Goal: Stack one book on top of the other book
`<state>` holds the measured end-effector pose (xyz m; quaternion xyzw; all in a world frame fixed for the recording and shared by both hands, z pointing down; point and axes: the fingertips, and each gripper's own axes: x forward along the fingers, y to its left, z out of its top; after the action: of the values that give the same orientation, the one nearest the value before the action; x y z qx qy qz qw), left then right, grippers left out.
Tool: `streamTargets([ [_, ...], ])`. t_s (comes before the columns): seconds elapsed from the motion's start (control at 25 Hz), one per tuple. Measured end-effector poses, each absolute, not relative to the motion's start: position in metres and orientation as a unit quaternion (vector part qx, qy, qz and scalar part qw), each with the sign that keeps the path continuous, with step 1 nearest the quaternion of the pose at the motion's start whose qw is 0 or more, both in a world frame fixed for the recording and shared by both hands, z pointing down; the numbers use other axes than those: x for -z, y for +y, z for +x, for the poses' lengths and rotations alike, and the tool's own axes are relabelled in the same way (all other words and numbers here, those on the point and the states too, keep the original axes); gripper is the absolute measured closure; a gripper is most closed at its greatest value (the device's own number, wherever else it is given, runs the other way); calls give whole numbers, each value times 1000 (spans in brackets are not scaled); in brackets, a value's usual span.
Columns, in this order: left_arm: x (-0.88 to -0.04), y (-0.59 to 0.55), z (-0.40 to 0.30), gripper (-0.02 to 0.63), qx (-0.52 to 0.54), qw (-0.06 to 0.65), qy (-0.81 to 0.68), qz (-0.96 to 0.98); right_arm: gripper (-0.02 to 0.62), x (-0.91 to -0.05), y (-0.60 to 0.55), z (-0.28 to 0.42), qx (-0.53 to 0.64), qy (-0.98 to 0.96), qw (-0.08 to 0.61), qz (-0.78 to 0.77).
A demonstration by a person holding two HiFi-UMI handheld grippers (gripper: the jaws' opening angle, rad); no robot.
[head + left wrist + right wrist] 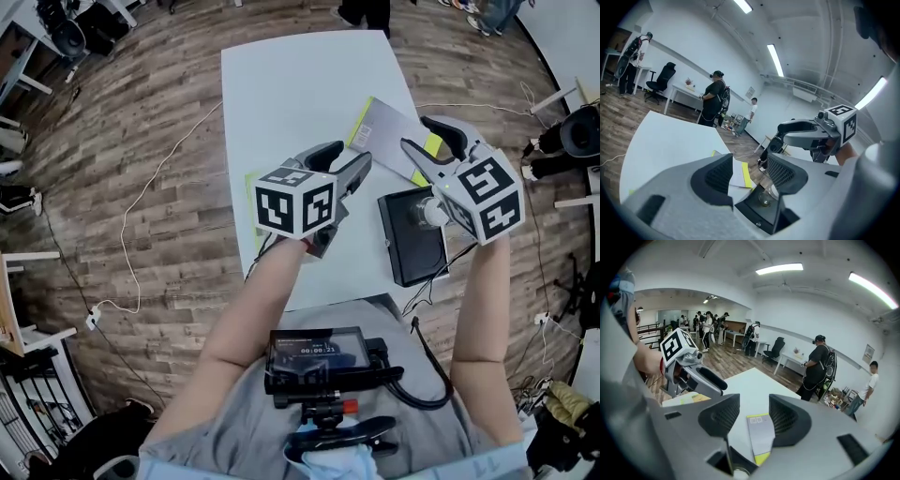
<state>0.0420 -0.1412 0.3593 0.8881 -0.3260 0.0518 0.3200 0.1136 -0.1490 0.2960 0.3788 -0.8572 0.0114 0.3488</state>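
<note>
Both open-jawed, empty | left hand-held gripper [353, 156] | right hand-held gripper [417, 134] (over grey-yellow book [384, 129])

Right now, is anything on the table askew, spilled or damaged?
Nothing looks spilled or broken. The grey book with yellow bands lies slanted to the edges of the table, towards its right side, just beyond a black tray. The other book lies apart from it on the left, so nothing is stacked yet.
</note>
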Motion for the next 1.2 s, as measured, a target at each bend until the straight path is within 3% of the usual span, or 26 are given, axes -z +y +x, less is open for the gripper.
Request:
streamTargets([
  [0.6,-407,-175,99,374,-38,400,-340,850,416,-348,-208,169,-21,-843,428,326],
  [1.2,-492,-183,130,373,-42,551,-368,748,416,-430,-248,200,-74,-849,446,275],
])
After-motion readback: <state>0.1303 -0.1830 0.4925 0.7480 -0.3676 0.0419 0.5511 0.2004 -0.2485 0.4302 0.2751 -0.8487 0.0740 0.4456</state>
